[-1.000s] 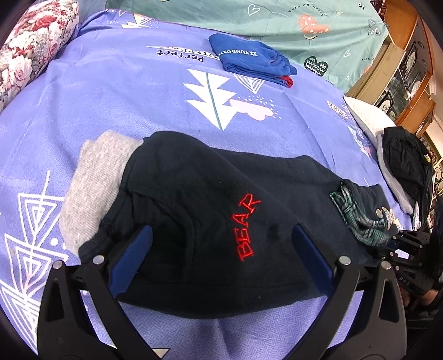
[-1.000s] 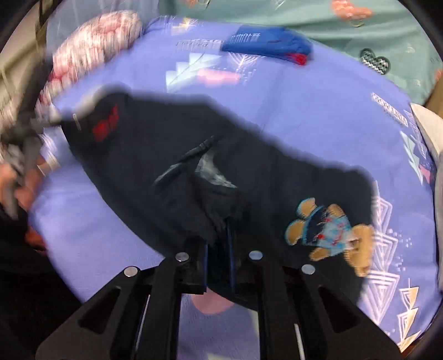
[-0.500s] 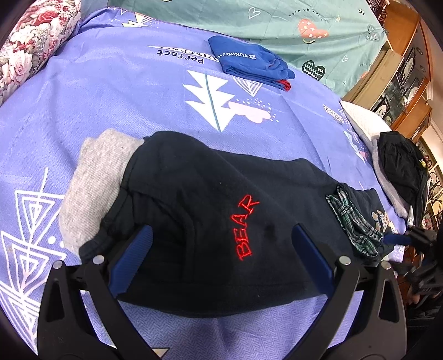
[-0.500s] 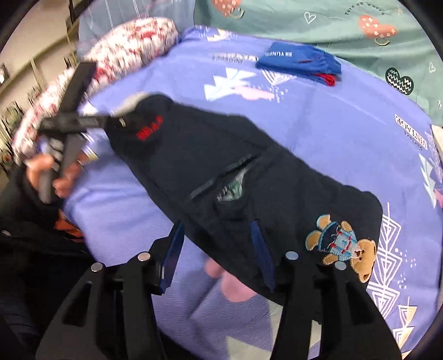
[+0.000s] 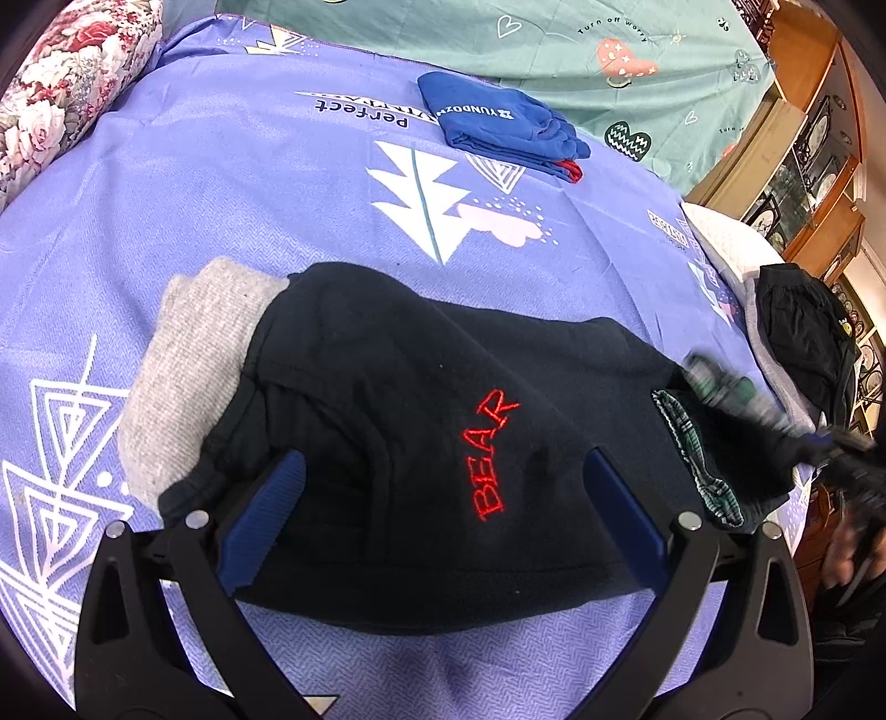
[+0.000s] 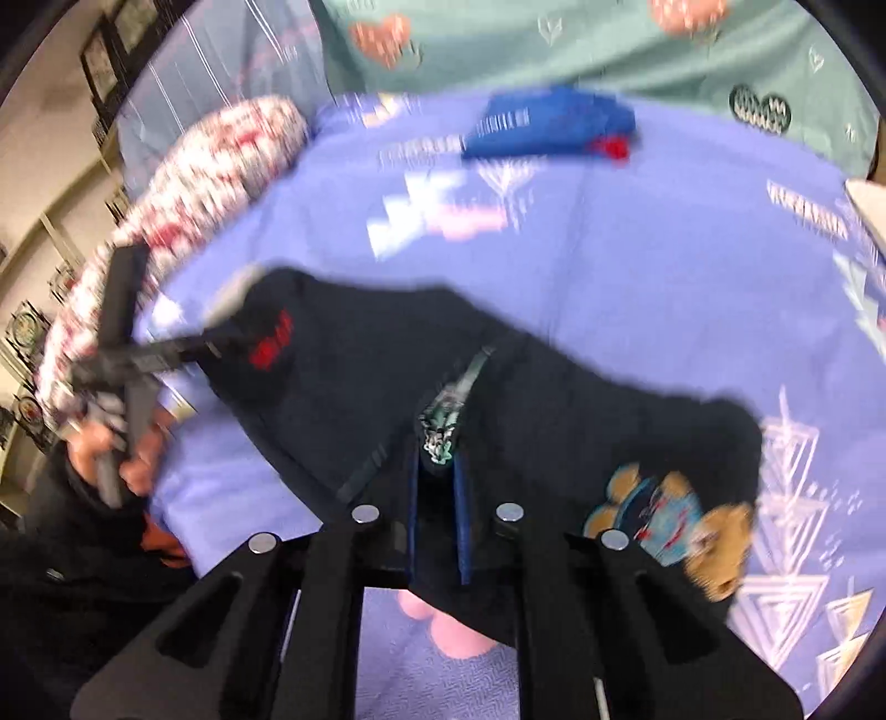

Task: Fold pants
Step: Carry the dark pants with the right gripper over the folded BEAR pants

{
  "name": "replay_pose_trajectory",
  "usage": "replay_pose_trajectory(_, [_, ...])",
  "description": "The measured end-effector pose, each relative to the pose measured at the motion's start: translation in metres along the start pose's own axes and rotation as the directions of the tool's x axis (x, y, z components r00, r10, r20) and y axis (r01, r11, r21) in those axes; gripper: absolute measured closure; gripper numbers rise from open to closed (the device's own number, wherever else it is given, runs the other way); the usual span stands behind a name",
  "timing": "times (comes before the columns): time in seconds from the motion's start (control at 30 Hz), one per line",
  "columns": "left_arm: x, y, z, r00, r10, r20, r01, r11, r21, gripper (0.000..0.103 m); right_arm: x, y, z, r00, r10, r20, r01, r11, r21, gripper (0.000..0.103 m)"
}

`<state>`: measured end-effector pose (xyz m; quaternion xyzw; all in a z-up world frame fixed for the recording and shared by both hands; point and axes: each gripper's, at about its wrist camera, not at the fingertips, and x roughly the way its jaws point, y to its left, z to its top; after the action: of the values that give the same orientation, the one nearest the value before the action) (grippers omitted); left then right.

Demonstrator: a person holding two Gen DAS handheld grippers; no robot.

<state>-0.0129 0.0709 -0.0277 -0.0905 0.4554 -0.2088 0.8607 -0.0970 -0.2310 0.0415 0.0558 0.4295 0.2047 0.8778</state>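
Jaws differ between the two grippers: the left gripper (image 5: 443, 509) is spread wide, its blue pads either side of the black pants (image 5: 421, 421), gripping nothing; the right gripper (image 6: 437, 515) is clenched on the pants' waistband.

The pants lie across the purple bed (image 5: 277, 183), near its front edge. Only the left view shows the grey cuff (image 5: 188, 365) and the red "BEAR" lettering clearly, plus dark clothes (image 5: 803, 327) piled at the bed's right edge. Only the right view, which is blurred, shows the bear patch (image 6: 675, 526) and the left hand (image 6: 111, 448) holding its tool beside the floral pillow (image 6: 210, 166).

Behind the pants the sheet lies bare as far as a folded blue garment (image 5: 498, 122) near the green cover (image 5: 554, 44).

Half a second ago the right jaws stood apart over the fabric; now they pinch it. The left gripper has not moved.
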Motion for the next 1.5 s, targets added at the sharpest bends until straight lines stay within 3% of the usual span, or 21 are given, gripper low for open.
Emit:
replay_pose_trajectory(0.07, [0.0, 0.0, 0.0, 1.0, 0.0, 0.001, 0.0, 1.0, 0.0, 0.002, -0.008, 0.013, 0.006, 1.0, 0.017, 0.016, -0.016, 0.999, -0.039, 0.092])
replay_pose_trajectory(0.13, [0.0, 0.0, 0.0, 1.0, -0.001, 0.001, 0.001, 1.0, 0.0, 0.002, 0.001, 0.027, 0.003, 1.0, 0.024, -0.021, -0.025, 0.997, -0.077, 0.092])
replay_pose_trajectory(0.3, [-0.001, 0.002, 0.0, 1.0, -0.006, 0.005, 0.006, 1.0, -0.005, 0.002, 0.047, 0.03, -0.023, 0.99, -0.061, -0.129, 0.047, 0.993, -0.11, 0.091])
replay_pose_trajectory(0.4, [0.0, 0.002, 0.001, 1.0, -0.003, 0.003, 0.003, 1.0, -0.003, 0.002, 0.041, 0.033, -0.024, 0.993, -0.061, -0.104, 0.048, 0.991, -0.123, 0.08])
replay_pose_trajectory(0.43, [0.0, 0.002, 0.001, 1.0, -0.003, 0.003, 0.003, 1.0, -0.003, 0.002, 0.041, 0.033, -0.025, 0.993, -0.065, -0.099, 0.052, 0.99, -0.128, 0.069])
replay_pose_trajectory(0.73, [-0.001, 0.003, 0.001, 1.0, -0.008, 0.006, 0.008, 1.0, -0.006, 0.002, 0.045, 0.042, -0.032, 0.989, -0.104, -0.106, 0.082, 0.978, -0.192, 0.056])
replay_pose_trajectory(0.87, [-0.001, 0.002, 0.001, 1.0, -0.01, 0.006, 0.01, 1.0, -0.007, 0.002, 0.057, 0.041, -0.033, 0.979, -0.157, -0.133, 0.129, 0.971, -0.202, 0.057])
replay_pose_trajectory(0.9, [-0.002, 0.003, 0.001, 1.0, -0.011, 0.007, 0.012, 1.0, -0.008, 0.002, 0.059, 0.042, -0.033, 0.976, -0.171, -0.132, 0.141, 0.968, -0.208, 0.061])
replay_pose_trajectory(0.97, [-0.003, 0.004, 0.001, 1.0, -0.017, 0.011, 0.017, 1.0, -0.011, 0.002, 0.057, 0.041, -0.031, 0.978, -0.172, -0.114, 0.147, 0.969, -0.198, 0.086])
replay_pose_trajectory(1.07, [-0.013, 0.008, 0.001, 0.998, -0.038, 0.044, 0.039, 0.999, -0.032, 0.002, 0.04, 0.025, -0.016, 0.991, -0.106, -0.079, 0.098, 0.99, -0.098, 0.088])
replay_pose_trajectory(1.2, [-0.043, 0.023, -0.002, 0.993, -0.088, 0.073, 0.098, 0.984, -0.147, 0.002, 0.017, 0.023, 0.006, 0.994, -0.103, 0.024, 0.105, 0.993, -0.063, 0.088])
replay_pose_trajectory(1.27, [-0.057, 0.033, -0.005, 0.994, -0.084, 0.066, 0.097, 0.972, -0.216, 0.002, 0.03, 0.031, 0.006, 0.993, -0.114, -0.003, 0.114, 0.989, -0.095, 0.085])
replay_pose_trajectory(1.3, [-0.062, 0.039, -0.007, 0.996, -0.073, 0.058, 0.085, 0.965, -0.25, 0.002, 0.042, 0.034, 0.002, 0.993, -0.111, -0.037, 0.107, 0.988, -0.11, 0.083])
replay_pose_trajectory(1.37, [-0.064, 0.052, -0.012, 0.998, -0.061, 0.019, 0.064, 0.944, -0.324, 0.002, 0.07, 0.041, -0.011, 0.988, -0.098, -0.12, 0.079, 0.986, -0.147, 0.066])
replay_pose_trajectory(1.43, [-0.053, 0.065, -0.019, 0.995, -0.089, -0.036, 0.067, 0.912, -0.406, 0.002, 0.073, 0.049, -0.018, 0.99, -0.105, -0.092, 0.085, 0.978, -0.191, 0.059])
replay_pose_trajectory(1.5, [-0.044, 0.071, -0.024, 0.993, -0.102, -0.057, 0.065, 0.888, -0.455, 0.002, 0.057, 0.05, -0.015, 0.999, -0.038, -0.025, 0.033, 0.982, -0.184, 0.058])
